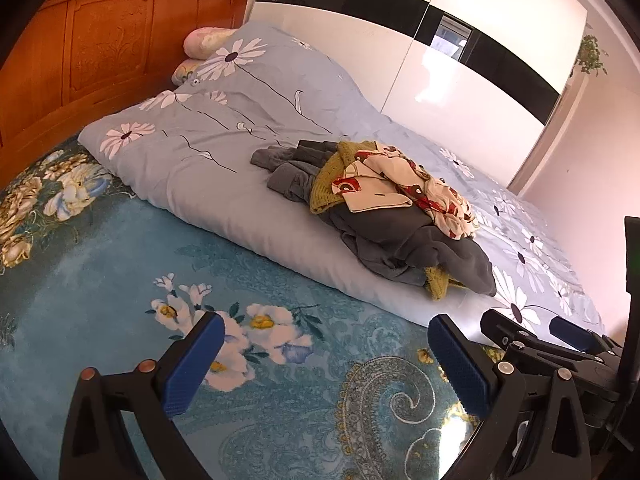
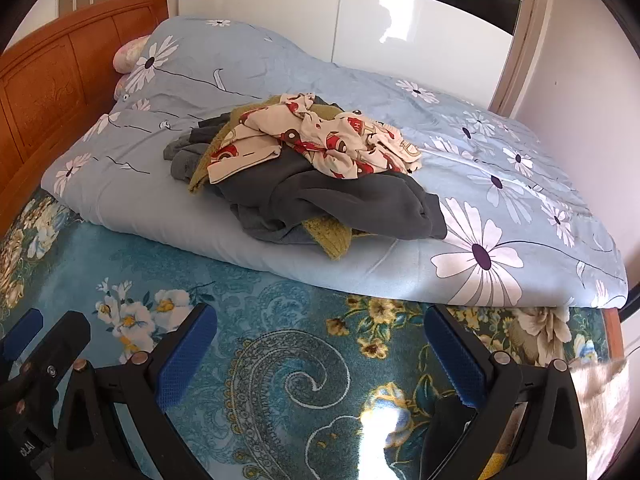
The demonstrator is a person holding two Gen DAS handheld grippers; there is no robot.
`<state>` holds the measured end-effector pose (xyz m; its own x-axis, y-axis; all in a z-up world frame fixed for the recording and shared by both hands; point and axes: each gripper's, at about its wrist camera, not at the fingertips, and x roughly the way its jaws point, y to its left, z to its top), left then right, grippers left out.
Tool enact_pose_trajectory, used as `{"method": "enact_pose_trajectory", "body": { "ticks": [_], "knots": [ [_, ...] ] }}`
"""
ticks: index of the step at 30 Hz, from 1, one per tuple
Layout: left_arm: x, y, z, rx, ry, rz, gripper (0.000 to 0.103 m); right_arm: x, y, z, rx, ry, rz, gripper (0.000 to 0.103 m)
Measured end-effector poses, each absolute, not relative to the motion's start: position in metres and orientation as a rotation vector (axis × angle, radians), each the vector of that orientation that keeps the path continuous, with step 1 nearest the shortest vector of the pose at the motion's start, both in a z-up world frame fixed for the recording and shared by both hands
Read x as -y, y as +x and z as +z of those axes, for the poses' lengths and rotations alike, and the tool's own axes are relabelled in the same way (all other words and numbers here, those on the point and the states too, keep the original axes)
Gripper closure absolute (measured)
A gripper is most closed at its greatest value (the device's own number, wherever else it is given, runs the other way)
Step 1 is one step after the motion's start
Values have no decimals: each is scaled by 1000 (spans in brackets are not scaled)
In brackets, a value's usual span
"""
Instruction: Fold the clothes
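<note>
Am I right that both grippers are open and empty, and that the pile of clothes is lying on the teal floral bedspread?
Not quite: the pile of clothes lies on the light blue daisy duvet, as the right wrist view shows. The left gripper and right gripper are indeed open and empty.

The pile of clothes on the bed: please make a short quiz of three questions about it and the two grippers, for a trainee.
1. True or false: the left gripper already holds a garment.
2. Which garment lies on top of the pile of clothes? A) the cream garment with red print B) the dark grey garment C) the olive-green knit
3. Fill in: the pile rests on the light blue ____ with white daisies, not on the teal floral bedspread.

Key
1. False: both it and the right gripper are open and empty, above the bedspread.
2. A
3. duvet
</note>
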<state>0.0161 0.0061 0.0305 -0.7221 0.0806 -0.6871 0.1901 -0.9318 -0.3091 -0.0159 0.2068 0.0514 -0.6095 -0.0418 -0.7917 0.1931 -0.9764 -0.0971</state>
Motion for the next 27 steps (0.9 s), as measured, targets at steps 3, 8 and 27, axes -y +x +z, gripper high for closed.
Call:
{"method": "enact_pose_trajectory", "body": {
  "ticks": [3, 8, 27],
  "knots": [
    [3, 8, 22, -591, 1170, -2807, 0, -196, -26, 46, -303, 1336, -2696, 0],
    [17, -7, 8, -641, 1211, -2809, 0, -181, -38, 35, -373, 1371, -2702, 0],
    [30, 31, -71, -773, 1158, -2752, 0, -165, -162, 33, -585, 1318, -2785, 0]
  ]
}}
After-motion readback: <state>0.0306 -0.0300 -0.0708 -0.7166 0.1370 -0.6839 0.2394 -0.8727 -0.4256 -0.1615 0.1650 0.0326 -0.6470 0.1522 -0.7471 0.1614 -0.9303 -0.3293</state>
